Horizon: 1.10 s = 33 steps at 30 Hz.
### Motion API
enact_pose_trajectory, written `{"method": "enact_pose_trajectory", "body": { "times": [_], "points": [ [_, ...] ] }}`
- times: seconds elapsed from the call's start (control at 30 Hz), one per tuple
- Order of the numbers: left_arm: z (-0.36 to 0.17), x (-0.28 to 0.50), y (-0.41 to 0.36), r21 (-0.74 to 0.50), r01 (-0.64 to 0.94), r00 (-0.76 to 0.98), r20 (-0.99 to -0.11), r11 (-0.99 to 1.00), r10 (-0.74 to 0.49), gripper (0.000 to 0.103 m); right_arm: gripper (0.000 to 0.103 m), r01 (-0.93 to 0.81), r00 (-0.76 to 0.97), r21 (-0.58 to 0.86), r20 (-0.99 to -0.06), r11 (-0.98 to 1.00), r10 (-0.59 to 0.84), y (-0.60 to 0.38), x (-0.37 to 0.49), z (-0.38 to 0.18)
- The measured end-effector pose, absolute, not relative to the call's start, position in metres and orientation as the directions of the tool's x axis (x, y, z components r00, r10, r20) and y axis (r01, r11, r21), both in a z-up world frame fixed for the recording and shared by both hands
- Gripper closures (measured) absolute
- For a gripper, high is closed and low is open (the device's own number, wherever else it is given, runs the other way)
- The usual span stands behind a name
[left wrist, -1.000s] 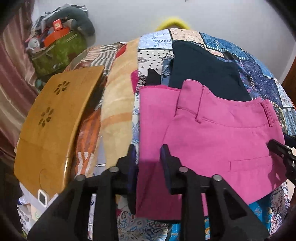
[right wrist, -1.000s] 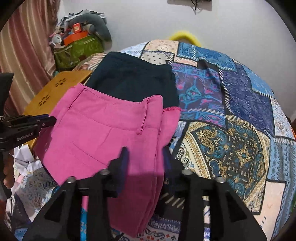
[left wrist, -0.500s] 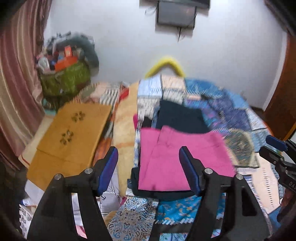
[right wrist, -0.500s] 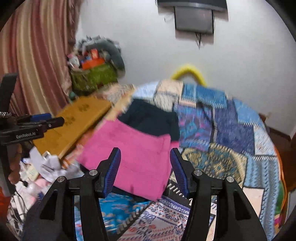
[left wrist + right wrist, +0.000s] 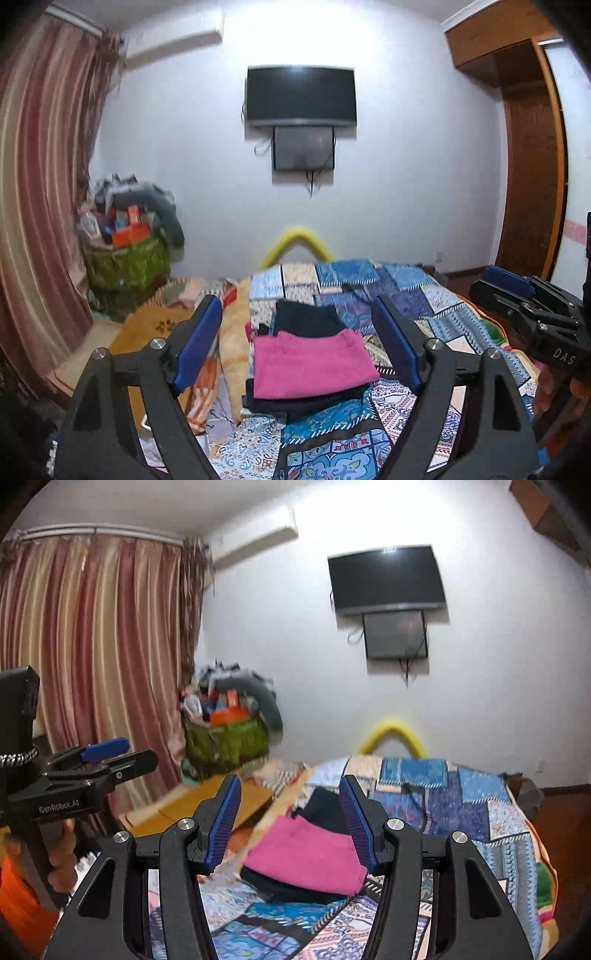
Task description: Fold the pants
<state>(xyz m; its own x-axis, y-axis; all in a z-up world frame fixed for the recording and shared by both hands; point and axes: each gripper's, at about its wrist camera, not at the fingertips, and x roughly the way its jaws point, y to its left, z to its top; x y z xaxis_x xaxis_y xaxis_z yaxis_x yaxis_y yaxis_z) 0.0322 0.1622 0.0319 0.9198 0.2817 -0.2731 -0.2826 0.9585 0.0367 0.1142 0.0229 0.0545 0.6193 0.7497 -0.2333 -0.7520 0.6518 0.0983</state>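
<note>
Folded pink pants point(image 5: 312, 363) point(image 5: 308, 854) lie on a dark folded garment point(image 5: 306, 323) on the patchwork bedspread point(image 5: 417, 306). My left gripper point(image 5: 299, 345) hangs well above and back from the pile; its jaws are opening and nothing is between them. My right gripper point(image 5: 291, 821) is also raised away from the bed, open and empty. Each gripper shows at the edge of the other's view, held by a hand point(image 5: 61, 860).
A wooden board point(image 5: 207, 806) lies left of the bed beside an orange blanket point(image 5: 234, 328). A green bag point(image 5: 125, 264) piled with clutter stands by the striped curtain point(image 5: 92, 657). A TV point(image 5: 301, 96) hangs on the far wall, a wooden wardrobe point(image 5: 532, 155) at right.
Both grippers let go of the pink pants, opened and pulled up and back from the bed. The pants now lie folded far below; the room's wall and TV have come into view.
</note>
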Motion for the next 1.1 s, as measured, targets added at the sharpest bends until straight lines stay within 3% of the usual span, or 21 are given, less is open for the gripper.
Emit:
{"method": "enact_pose_trajectory", "body": {
  "times": [0.07, 0.2, 0.3, 0.5, 1.1],
  "points": [
    [0.034, 0.015, 0.150, 0.051, -0.297, 0.924, -0.236, 0.954, 0.300, 0.018, 0.050, -0.746, 0.638, 0.090, -0.192, 0.660, 0.746, 0.016, 0.094, 0.057],
    [0.034, -0.006, 0.136, 0.041, -0.302, 0.930, -0.205, 0.952, 0.304, 0.012, 0.030, -0.720, 0.673, 0.089, -0.149, 0.688, 0.724, 0.006, 0.077, 0.059],
    [0.032, -0.014, 0.133, 0.026, -0.290, 0.937, -0.199, 0.957, 0.289, 0.000, 0.019, -0.705, 0.686, 0.110, -0.145, 0.701, 0.713, 0.003, 0.074, 0.057],
    [0.027, -0.016, 0.128, 0.036, -0.282, 0.936, -0.212, 0.959, 0.283, 0.000, 0.002, -0.675, 0.710, 0.120, -0.163, 0.728, 0.685, 0.003, 0.075, 0.055],
    [0.018, -0.018, 0.139, -0.021, -0.268, 0.937, -0.237, 0.963, 0.256, 0.000, 0.001, -0.660, 0.728, 0.087, -0.174, 0.746, 0.663, -0.004, 0.064, 0.049]
  ]
}}
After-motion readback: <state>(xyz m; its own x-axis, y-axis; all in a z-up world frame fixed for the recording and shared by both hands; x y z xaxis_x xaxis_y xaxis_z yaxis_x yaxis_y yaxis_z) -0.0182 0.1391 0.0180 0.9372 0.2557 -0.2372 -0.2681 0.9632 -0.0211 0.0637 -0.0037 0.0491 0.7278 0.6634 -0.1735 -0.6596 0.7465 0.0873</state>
